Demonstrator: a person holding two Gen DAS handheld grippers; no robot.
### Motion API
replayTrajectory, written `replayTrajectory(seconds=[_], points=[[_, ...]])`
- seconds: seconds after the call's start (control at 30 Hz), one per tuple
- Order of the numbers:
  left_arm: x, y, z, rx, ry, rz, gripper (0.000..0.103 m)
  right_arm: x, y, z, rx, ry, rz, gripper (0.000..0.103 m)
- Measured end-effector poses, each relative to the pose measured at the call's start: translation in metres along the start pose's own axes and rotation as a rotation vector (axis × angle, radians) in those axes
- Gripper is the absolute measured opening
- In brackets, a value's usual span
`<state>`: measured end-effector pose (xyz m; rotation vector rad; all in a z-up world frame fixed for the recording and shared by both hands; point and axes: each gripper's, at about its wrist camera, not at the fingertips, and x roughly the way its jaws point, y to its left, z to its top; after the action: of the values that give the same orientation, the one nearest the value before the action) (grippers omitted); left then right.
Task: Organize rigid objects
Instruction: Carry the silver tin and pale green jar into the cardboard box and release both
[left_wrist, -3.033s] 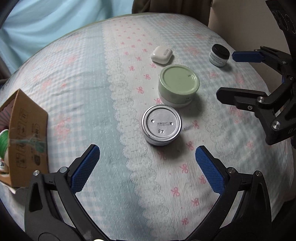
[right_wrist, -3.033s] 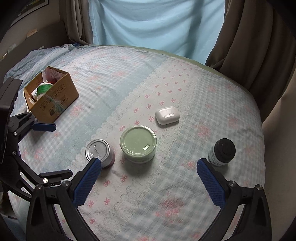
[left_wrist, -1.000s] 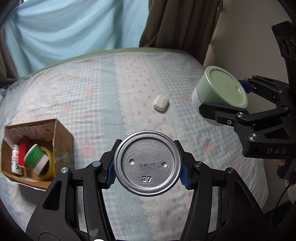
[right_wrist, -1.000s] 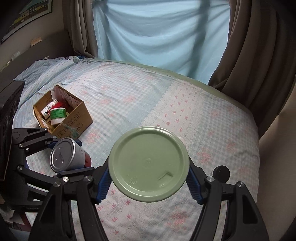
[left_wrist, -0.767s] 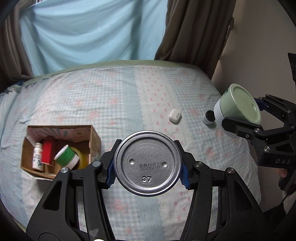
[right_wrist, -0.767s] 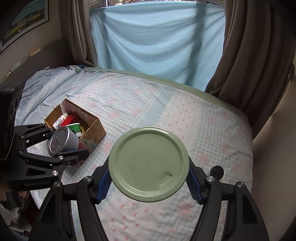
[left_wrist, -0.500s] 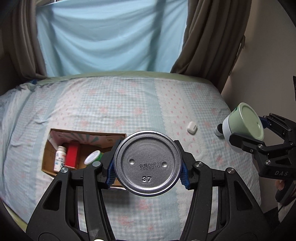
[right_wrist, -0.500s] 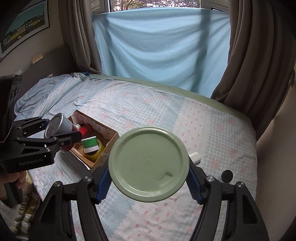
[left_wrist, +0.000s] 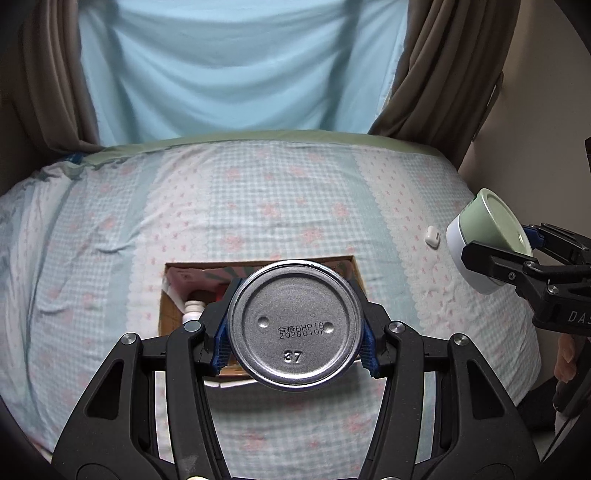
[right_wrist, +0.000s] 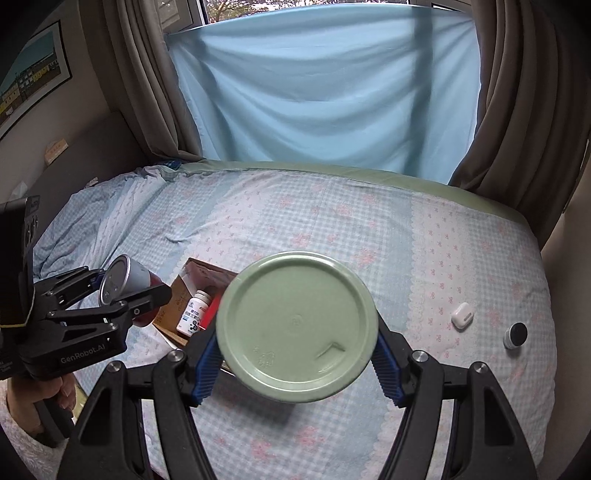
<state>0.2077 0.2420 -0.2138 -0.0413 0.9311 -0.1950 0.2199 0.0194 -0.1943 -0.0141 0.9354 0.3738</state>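
The left gripper (left_wrist: 295, 345) clamps a metal can (left_wrist: 294, 325) over the cardboard box (left_wrist: 168, 314); beside it the right gripper (right_wrist: 297, 363) clamps a green-lidded jar (right_wrist: 297, 326), both seemingly for boxing.

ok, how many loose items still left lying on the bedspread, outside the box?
2: a white earbud case and a small black-lidded jar, side by side near the bed's right edge. The held tin and green-lidded tub may hide others.
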Motion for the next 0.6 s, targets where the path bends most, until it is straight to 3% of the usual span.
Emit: replayTrajectory(seconds=[0.33, 0.6], points=[[0.06, 0.085, -0.022, -0.012, 0.118, -0.011, 0.05, 0.091, 0.06, 0.006, 0.092, 0.115, 0.007, 0.066], [0.127, 0.105, -0.047, -0.004, 0.22, -0.034, 0.05, 0.169, 0.073, 0.005, 0.069, 0.212, 0.02, 0.066]])
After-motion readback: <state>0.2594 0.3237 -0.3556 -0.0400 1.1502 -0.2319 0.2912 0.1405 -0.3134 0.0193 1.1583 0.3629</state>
